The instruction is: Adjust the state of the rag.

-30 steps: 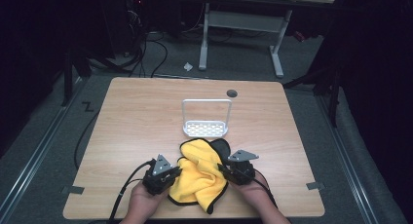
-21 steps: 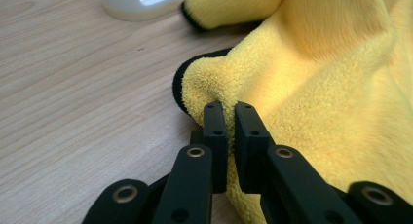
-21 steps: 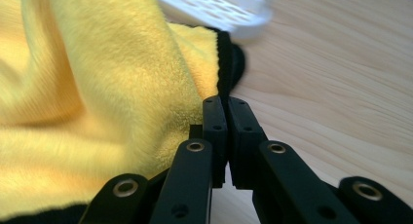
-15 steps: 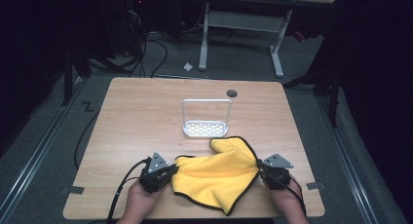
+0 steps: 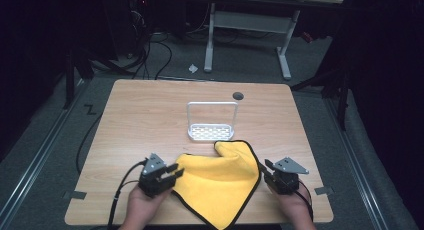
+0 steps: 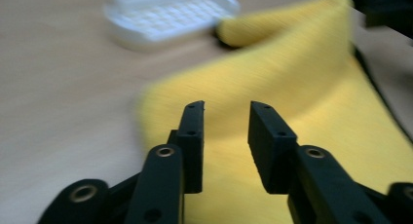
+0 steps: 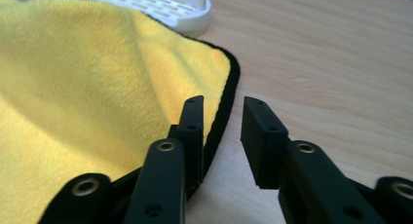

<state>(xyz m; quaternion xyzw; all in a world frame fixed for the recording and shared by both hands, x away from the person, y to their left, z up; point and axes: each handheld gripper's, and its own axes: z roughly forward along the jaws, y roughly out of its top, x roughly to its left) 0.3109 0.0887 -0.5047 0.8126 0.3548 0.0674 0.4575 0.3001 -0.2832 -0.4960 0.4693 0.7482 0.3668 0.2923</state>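
A yellow cloth (image 5: 220,177) with a black border lies spread flat on the wooden table (image 5: 150,115), near its front edge. My left gripper (image 5: 174,171) sits at the cloth's left corner, open, its jaws over the yellow cloth (image 6: 292,102) with nothing between them. My right gripper (image 5: 266,168) is open at the cloth's right edge. In the right gripper view the jaws straddle the black border of the cloth (image 7: 97,87) without holding it.
A white perforated tray with an upright wire frame (image 5: 211,125) stands just behind the cloth; its base (image 7: 160,7) touches the cloth's far corner. A round cable hole (image 5: 238,96) lies farther back. Cables trail off the table's front left.
The crumpled cloth has been pulled open and laid flat. My right gripper moved out to the right, and both grippers have let go of the cloth.
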